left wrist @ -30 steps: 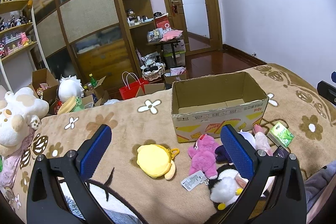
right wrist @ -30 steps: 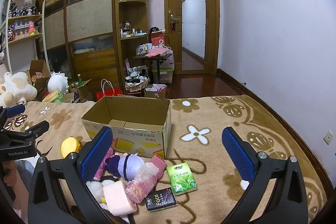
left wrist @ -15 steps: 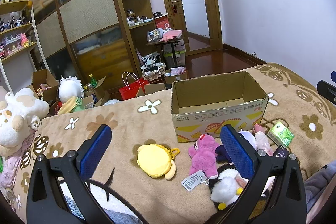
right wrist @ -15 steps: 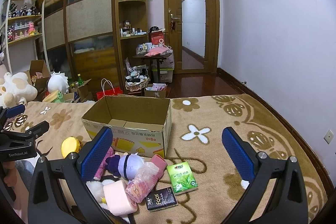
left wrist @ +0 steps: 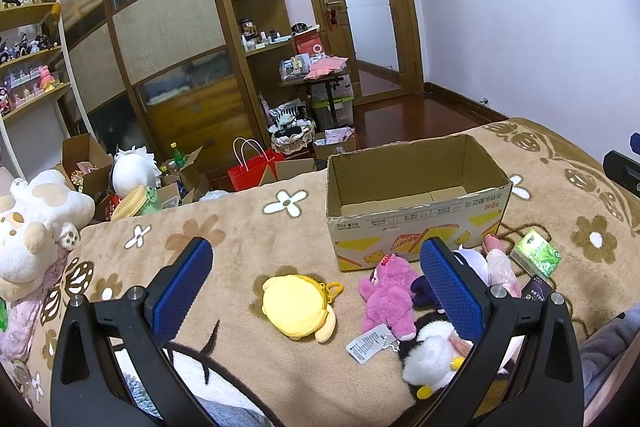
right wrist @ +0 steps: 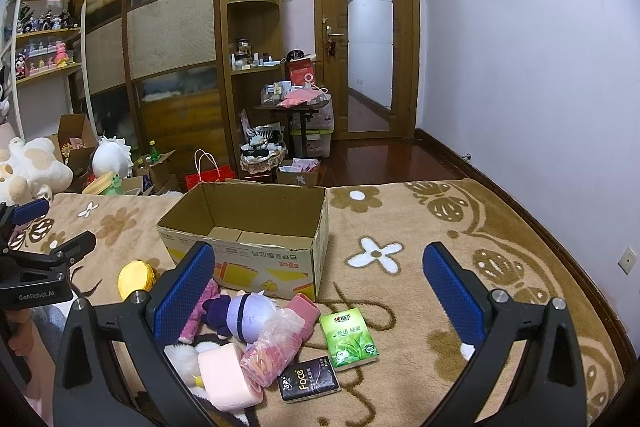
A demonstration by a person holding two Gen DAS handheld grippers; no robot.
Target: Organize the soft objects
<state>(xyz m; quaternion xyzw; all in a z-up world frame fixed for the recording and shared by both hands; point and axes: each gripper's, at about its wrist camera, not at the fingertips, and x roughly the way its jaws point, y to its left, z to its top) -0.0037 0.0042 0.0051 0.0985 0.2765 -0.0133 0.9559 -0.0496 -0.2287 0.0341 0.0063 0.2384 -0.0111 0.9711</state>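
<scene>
- Currently both grippers hang above the blanket (right wrist: 400, 211), each holding nothing.
- Left gripper (left wrist: 316, 279): jaws spread wide, blue pads apart; between them, lower down, lies the yellow round plush (left wrist: 298, 307), untouched.
- Right gripper (right wrist: 316, 283): jaws likewise released, wide apart, over the clutter in front of the box.
- Cardboard box (right wrist: 248, 247) sits upright on the blanket, open top; interior shows only its bottom flaps.
- Soft objects lie on the blanket outside the box, along its near side: pink plush (left wrist: 390, 291) with a white tag, just beside the yellow round plush; purple-and-white plush (right wrist: 244, 313); white plush with yellow bits (left wrist: 430, 359); pink soft block (right wrist: 228, 381); clear bag of pink items (right wrist: 276, 343).
- Green tissue pack (right wrist: 348, 339) and black "Face" pack (right wrist: 308, 379) lie beside each other, near the bag.
- Large white-and-tan plush (left wrist: 34, 223) rests at the blanket's far left edge, well apart from the box.
</scene>
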